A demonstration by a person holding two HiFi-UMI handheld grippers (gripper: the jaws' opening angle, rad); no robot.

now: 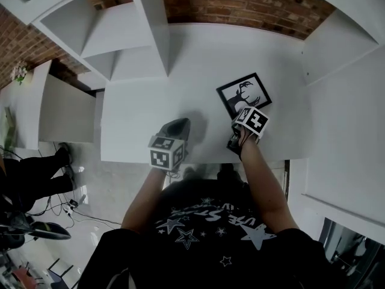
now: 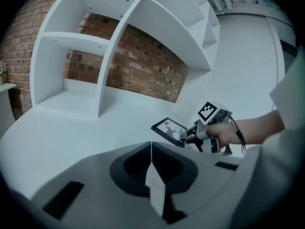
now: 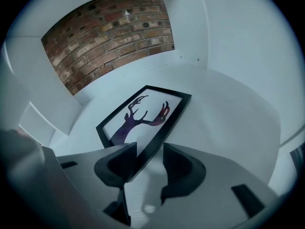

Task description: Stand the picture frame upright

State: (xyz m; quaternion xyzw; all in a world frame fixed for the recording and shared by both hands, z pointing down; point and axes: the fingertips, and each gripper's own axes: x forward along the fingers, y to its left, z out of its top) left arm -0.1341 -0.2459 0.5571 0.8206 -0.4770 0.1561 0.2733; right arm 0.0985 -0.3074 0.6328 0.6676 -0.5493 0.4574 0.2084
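Observation:
The black picture frame [image 1: 243, 94] with a stag silhouette lies on the white tabletop [image 1: 144, 107], right of centre. My right gripper [image 1: 236, 125] reaches down at the frame's near corner. In the right gripper view the frame [image 3: 143, 116] runs in between the jaws of that gripper [image 3: 150, 149]; the left jaw lies against its black edge and a gap of table shows at the right jaw. My left gripper [image 1: 179, 125] hovers over the table to the left, shut and empty, its jaws [image 2: 151, 144] meeting in a thin line. From there the frame [image 2: 167, 129] and right gripper [image 2: 188, 136] show ahead.
White shelf compartments [image 1: 114, 35] stand at the table's back left before a brick wall [image 1: 240, 5]. A white panel [image 1: 349, 101] closes the right side. Another person's legs [image 1: 42, 173] and cables lie on the floor at left.

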